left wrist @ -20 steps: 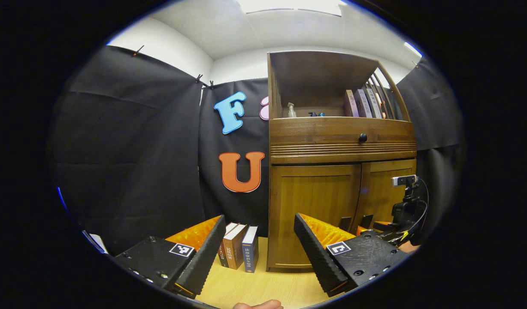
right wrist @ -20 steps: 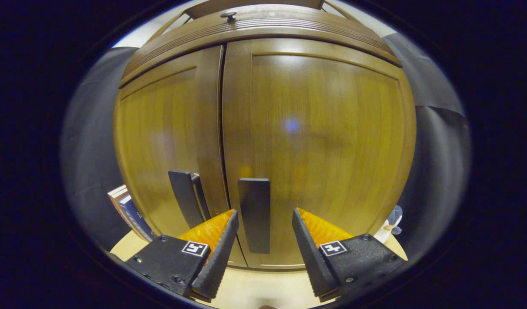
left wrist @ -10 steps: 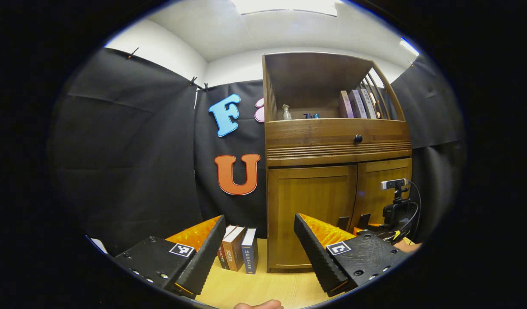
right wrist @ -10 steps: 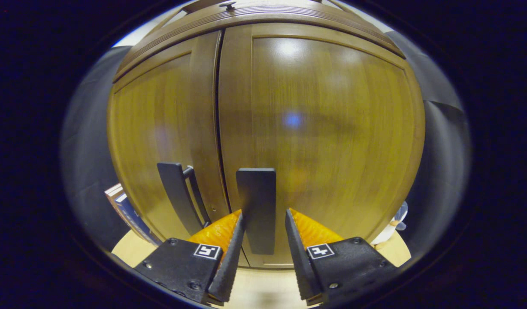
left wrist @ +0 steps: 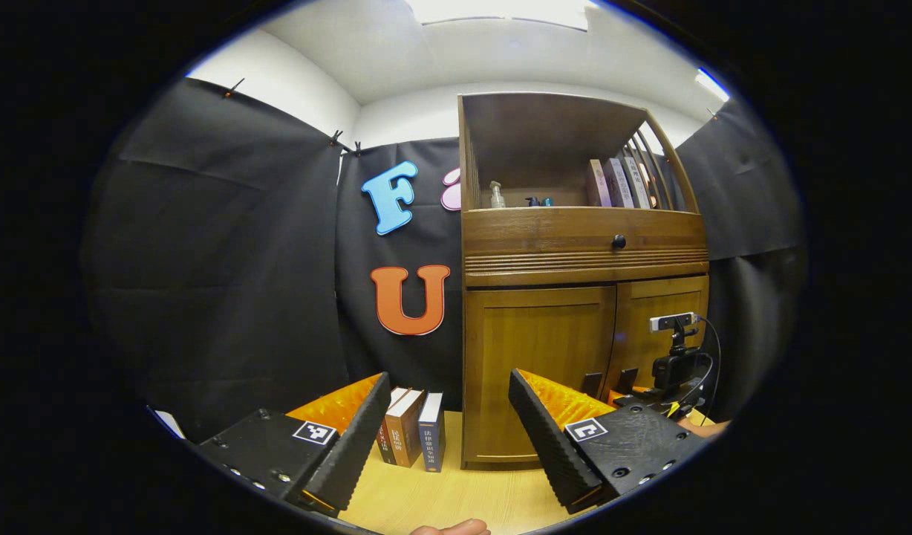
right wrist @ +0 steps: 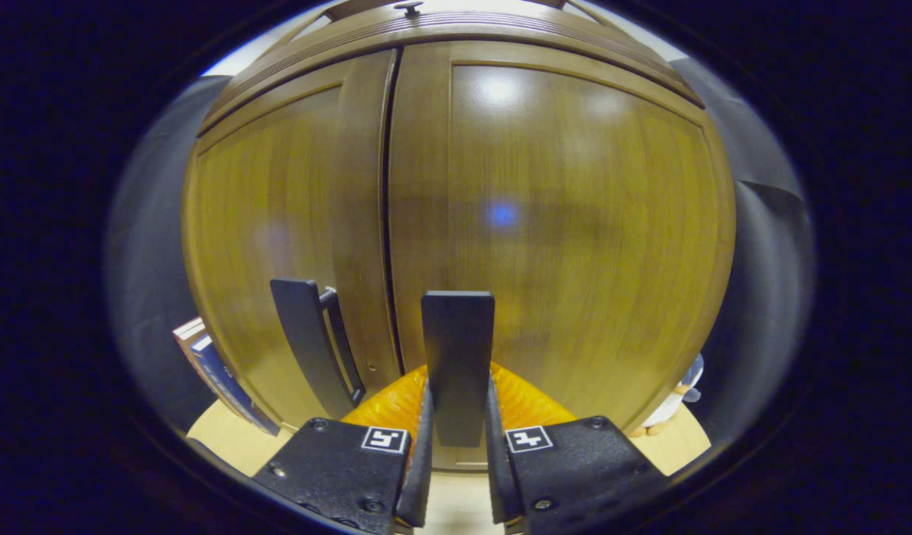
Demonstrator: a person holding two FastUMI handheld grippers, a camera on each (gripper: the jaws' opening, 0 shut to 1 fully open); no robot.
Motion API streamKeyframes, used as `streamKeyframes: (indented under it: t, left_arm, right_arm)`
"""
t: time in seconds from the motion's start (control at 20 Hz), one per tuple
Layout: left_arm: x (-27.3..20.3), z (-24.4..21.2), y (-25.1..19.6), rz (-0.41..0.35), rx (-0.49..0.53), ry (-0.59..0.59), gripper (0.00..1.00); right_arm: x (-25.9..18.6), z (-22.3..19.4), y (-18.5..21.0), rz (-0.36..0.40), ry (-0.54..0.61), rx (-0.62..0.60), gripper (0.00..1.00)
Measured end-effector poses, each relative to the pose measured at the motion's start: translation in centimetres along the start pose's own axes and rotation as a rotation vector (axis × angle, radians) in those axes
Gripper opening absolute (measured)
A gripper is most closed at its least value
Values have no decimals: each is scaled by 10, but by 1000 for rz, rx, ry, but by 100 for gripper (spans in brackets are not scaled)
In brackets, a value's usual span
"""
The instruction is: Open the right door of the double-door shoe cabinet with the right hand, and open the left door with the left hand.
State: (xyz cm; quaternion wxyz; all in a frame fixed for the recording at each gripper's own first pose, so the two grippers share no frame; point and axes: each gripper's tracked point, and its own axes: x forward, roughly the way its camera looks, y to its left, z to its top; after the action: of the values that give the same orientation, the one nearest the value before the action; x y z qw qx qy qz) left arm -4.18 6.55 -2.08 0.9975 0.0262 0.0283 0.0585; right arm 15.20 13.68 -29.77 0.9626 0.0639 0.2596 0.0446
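At the right door (right wrist: 575, 223), right gripper (right wrist: 457, 416) fingers clamping handle (right wrist: 457, 357); left gripper (left wrist: 448, 423) spread

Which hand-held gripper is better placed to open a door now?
Right: the right hand-held gripper is closed on the right door handle. The left hand-held gripper is open, away from the cabinet.

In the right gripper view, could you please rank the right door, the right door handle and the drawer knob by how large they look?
1. right door
2. right door handle, clamped by the right gripper and close to the camera, which inflates it
3. drawer knob, tiny at the top edge
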Motion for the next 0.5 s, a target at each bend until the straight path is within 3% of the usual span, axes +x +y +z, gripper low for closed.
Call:
streamKeyframes:
  t: [0.1,0.15,0.5]
  left_arm:
    - [-1,0,-1,-7,3,-1,100]
    - [-2,0,-2,-12,3,1,96]
    - [-5,-7,-14,-49,-40,12,96]
  right_arm:
    - [-2,0,0,4,7,23,30]
    - [-2,-1,-1,2,9,22,30]
    - [-23,-7,-2,18,18,12,29]
